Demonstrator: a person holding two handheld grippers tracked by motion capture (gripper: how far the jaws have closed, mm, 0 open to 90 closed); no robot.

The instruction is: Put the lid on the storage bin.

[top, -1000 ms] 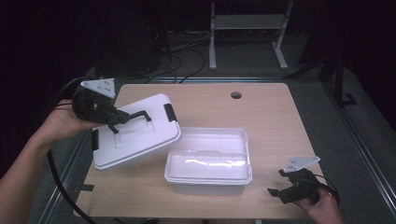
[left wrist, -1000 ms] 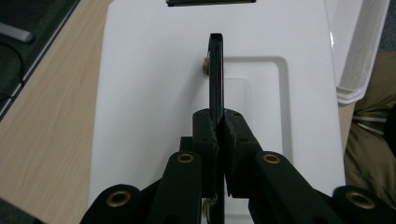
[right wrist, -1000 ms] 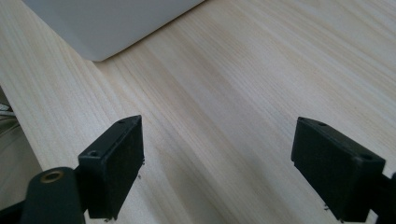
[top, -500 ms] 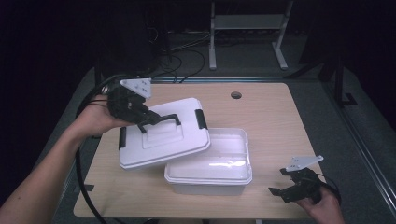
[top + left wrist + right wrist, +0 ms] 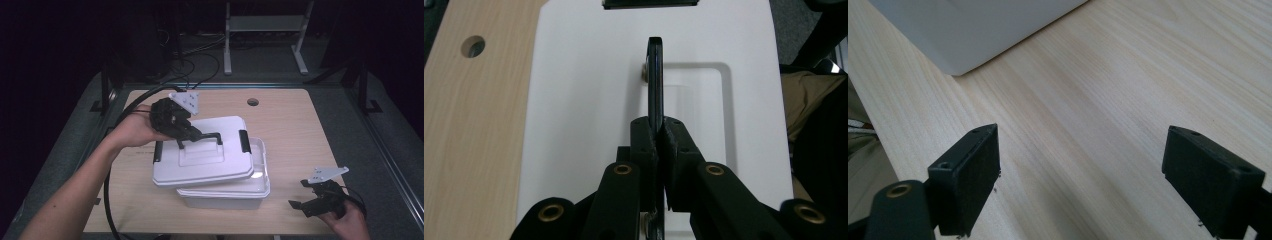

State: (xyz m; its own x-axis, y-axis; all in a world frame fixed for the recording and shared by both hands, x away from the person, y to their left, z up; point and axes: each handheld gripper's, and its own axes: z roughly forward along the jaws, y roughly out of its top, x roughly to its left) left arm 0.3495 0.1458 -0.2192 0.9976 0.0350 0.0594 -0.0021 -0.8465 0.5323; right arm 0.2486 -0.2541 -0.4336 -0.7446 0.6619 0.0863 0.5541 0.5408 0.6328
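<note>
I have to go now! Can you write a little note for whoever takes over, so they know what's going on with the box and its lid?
Left gripper: shut on the lid's black handle, holding the white lid above the white box, offset toward the left.
Right gripper: open, empty, near the table's front right corner.
Done: lid lifted by its handle.
Left: line it up, lower it, probably close the black latches.

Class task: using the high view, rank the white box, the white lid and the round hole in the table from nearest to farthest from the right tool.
1. White box: just left of the right tool, near the front edge.
2. White lid: farther left, above the box, held by its handle.
3. Round hole: far side of the table.
</note>
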